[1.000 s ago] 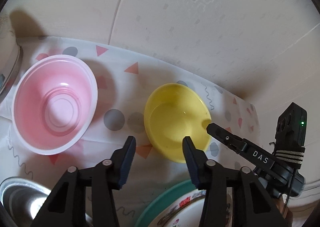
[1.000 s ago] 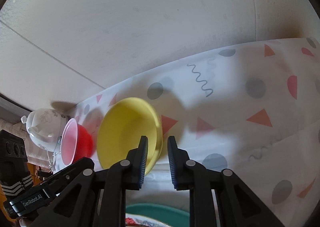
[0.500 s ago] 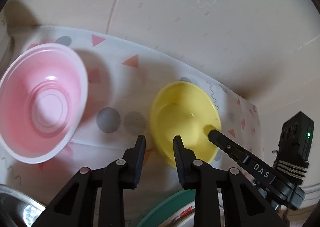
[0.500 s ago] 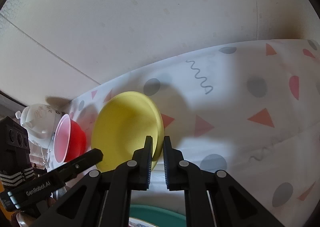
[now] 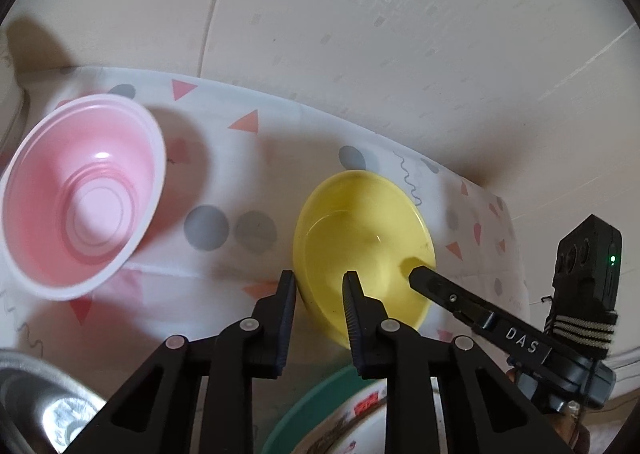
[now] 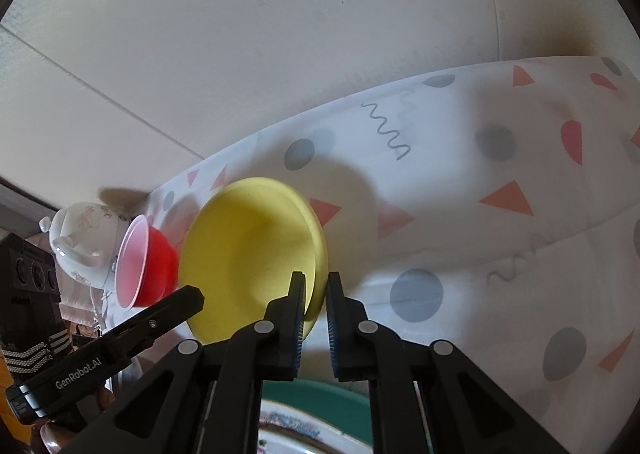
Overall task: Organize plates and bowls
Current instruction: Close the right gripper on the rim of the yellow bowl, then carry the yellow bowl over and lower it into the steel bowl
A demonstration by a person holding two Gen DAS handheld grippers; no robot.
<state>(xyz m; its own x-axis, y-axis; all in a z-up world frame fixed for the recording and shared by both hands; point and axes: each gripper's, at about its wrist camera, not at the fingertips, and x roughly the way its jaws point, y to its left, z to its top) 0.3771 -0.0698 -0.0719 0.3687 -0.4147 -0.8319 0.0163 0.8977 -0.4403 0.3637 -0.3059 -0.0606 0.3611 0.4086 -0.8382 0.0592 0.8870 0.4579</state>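
Your two grippers both hold the same yellow bowl (image 5: 362,250), one on each side of its rim. It is a shallow, glossy plastic bowl with a wide flared lip, tipped up on edge so that its hollow faces the left wrist camera. It sits near the middle of the white tablecloth (image 6: 460,190) printed with grey dots, coral triangles and squiggles.

Your left gripper (image 5: 319,294) has just been closing, and the bowl's near-left rim now stands between its jaws, the pads on either side of the lip. Your right gripper (image 6: 316,294) is clamped tight on the opposite edge, its ribbed pads pinching the thin lip with almost no gap.

To the left of the yellow bowl, apart from it, sits a deeper bowl (image 5: 80,198), pale pink inside with a white rim and stepped rings at its bottom; from the right wrist camera its outer wall shows red. Beyond it on the far left stands a white patterned ceramic pot (image 6: 80,242). Nearest you, under the grippers, lies a green-rimmed plate (image 5: 304,410) with a white printed plate on top. A shiny metal bowl (image 5: 36,406) shows at the near left corner.
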